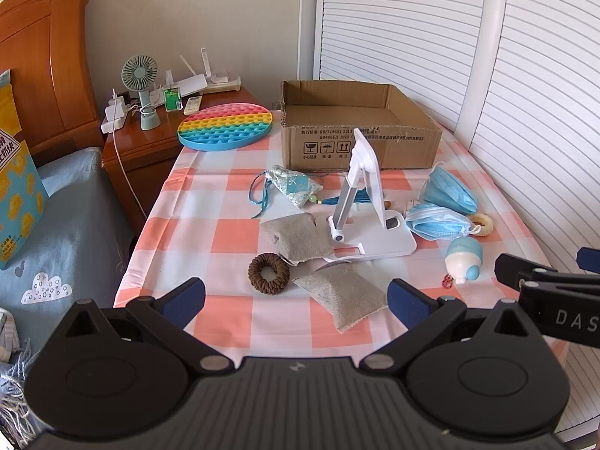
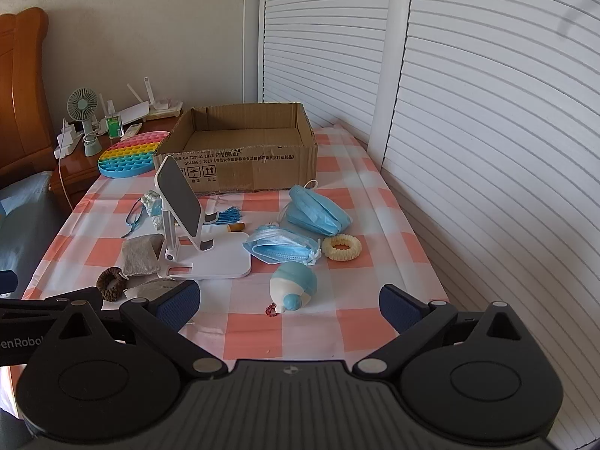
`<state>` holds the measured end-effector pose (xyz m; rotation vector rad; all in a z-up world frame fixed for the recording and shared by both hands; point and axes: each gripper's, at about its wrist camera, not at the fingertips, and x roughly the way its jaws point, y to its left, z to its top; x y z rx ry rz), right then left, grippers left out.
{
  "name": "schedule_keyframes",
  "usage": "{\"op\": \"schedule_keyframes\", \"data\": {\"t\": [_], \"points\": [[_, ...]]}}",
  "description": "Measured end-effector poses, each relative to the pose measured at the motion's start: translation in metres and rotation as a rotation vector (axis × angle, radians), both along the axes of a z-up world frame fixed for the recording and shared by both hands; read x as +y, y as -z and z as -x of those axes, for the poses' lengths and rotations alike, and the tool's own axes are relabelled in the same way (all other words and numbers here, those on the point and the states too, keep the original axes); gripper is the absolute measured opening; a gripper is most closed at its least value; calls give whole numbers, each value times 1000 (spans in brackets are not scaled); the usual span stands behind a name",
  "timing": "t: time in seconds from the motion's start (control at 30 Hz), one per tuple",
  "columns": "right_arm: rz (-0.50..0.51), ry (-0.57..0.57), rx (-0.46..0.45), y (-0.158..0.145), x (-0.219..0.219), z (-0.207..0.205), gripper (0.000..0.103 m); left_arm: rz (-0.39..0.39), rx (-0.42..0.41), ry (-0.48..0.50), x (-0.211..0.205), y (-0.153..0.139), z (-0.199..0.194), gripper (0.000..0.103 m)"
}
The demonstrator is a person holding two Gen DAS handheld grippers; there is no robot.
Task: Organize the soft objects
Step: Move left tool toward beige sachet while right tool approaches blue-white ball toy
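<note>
- Near table's front edge: left gripper and right gripper, jaws apart, empty.
- Soft sachets, masks crowd the phone stand; a careless reach could topple it.
- Box waits at far edge.

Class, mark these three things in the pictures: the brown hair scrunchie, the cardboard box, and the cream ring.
brown hair scrunchie (image 1: 268,273): left wrist view, on its braided left band.
cardboard box (image 2: 258,159): right wrist view, on its printed front wall.
cream ring (image 2: 342,248): right wrist view, on its ribbed lower rim.
</note>
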<state>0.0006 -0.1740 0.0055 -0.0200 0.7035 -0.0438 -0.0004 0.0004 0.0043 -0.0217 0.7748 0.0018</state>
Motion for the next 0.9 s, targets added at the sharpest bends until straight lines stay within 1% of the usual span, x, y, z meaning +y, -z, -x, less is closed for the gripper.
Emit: {"op": "schedule_keyframes", "data": {"t": [0.9], "points": [[9,-1,-7,-3,0,0,103,-1,-1,0,-1,-3,-1,103]]}}
